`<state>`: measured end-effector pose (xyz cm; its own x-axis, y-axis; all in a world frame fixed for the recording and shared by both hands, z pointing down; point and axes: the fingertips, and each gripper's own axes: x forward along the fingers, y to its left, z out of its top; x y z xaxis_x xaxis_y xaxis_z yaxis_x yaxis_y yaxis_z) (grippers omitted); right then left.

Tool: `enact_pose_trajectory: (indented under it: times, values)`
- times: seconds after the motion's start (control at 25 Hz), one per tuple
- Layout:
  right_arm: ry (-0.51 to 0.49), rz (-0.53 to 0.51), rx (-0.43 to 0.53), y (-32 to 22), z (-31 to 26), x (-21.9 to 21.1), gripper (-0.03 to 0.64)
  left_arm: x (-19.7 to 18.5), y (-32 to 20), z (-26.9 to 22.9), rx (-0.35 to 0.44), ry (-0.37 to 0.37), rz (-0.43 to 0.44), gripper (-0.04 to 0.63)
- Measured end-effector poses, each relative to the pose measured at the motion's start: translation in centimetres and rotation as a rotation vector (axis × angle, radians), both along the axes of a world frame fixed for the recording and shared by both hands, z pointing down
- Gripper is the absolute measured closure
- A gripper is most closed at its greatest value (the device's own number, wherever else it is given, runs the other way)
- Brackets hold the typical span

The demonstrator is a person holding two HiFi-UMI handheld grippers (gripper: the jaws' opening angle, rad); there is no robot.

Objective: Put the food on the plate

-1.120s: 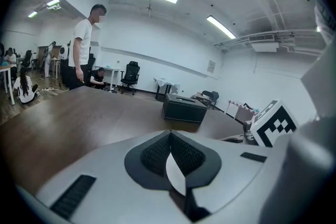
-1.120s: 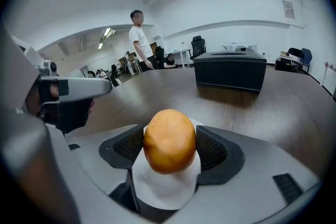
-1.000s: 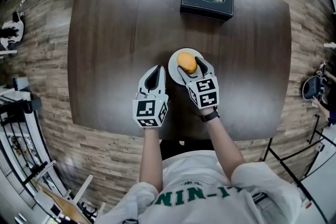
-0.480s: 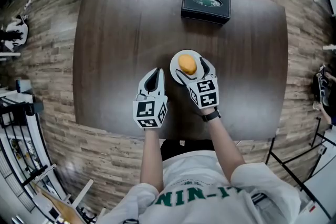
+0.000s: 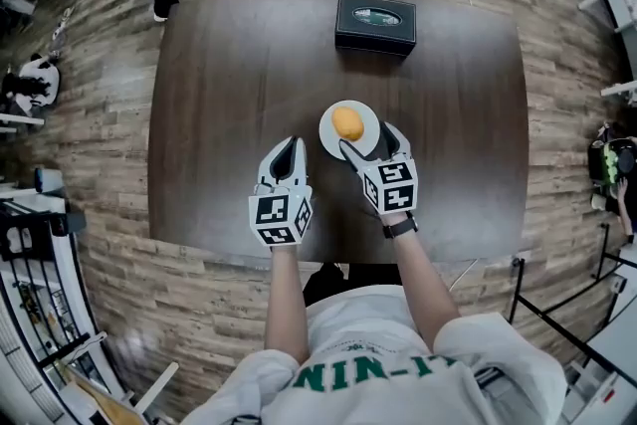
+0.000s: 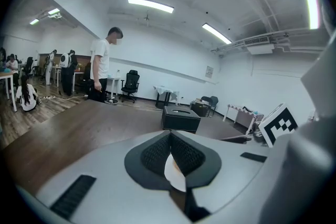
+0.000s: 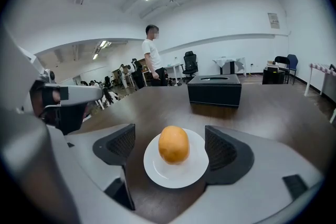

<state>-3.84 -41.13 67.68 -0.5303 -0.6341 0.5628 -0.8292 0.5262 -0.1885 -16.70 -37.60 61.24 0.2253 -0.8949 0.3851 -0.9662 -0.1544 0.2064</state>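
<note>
**Q:** One piece of orange food [image 7: 174, 145] – where does it lie?

**A:** Alone on the white plate [image 7: 176, 176], in line between the jaws of the right gripper [image 5: 368, 138] and a little ahead of them, with neither pad touching it. Those jaws have just opened wide and eased in slightly, and now stand apart.

**Q:** And the left gripper [image 5: 289, 146]?

**A:** Its jaws are closed together on nothing, near the plate's left side. A black box [image 5: 375, 23] stands well beyond, on the dark table [image 5: 229, 95].
</note>
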Motion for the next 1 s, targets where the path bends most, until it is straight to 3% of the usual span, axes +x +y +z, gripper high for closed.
enact_pose_trajectory:
  times: [0.56, 1.0]
  values:
    - [-0.057, 0.126, 0.161, 4.9, -10.3, 4.6, 0.336, 0.6, 4.5, -7.8, 0.126, -0.027, 0.043, 0.584]
    - [-0.088, 0.167, 0.326, 9.5, -18.9, 5.6, 0.448, 2.2, 8.3, -14.1, 0.246, -0.060, 0.103, 0.584]
